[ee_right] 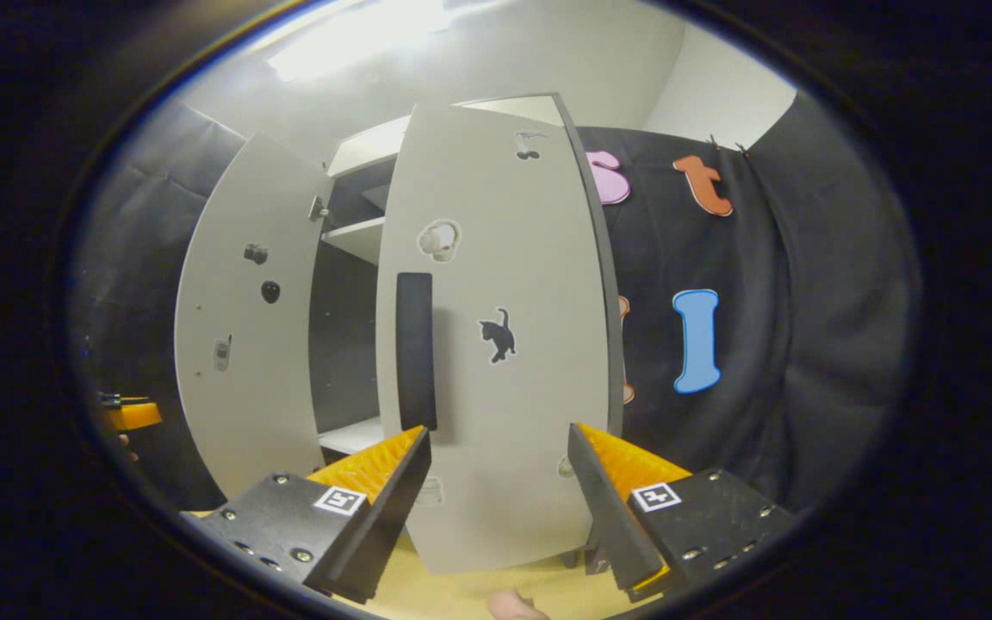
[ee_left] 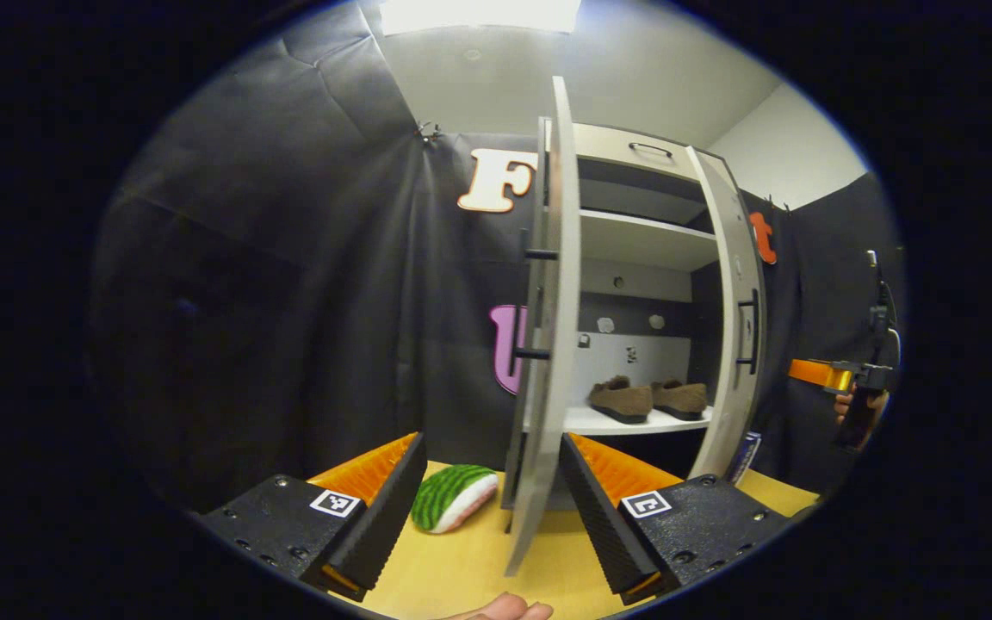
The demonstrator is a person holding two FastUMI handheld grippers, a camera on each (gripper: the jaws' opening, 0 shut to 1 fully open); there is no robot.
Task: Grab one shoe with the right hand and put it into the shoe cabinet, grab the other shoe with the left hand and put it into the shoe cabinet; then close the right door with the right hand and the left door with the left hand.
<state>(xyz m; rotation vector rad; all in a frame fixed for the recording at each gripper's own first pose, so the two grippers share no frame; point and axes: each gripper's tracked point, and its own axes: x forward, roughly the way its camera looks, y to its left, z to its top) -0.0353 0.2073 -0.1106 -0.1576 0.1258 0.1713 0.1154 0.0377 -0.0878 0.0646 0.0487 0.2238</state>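
- The two shoes (ee_left: pixel 647 399) were already inside the shoe cabinet (ee_left: pixel 634 241), side by side on the lower shelf (ee_left: pixel 608 422), toes toward nine o'clock in the left gripper view. I judged the placing part done, so only the doors were left.
- The right door (ee_right: pixel 505 344) stood partly swung, its outer face turned to the right gripper (ee_right: pixel 500 482). Its dark handle (ee_right: pixel 416 349) was at about eleven o'clock from the spread fingers, which touched nothing; probably the gripper was placed there to push the panel shut.
- The left door (ee_left: pixel 548 344) stood wide open, seen nearly edge-on, between the fingers of the left gripper (ee_left: pixel 492 495) in that view. These fingers were also apart and held nothing, waiting for their turn, I think.
- At three o'clock in the left gripper view, a hand held the other gripper near the right door.
- A green and white toy (ee_left: pixel 453 498) lay on the yellow table (ee_left: pixel 479 568) beside the cabinet base, not part of the work.
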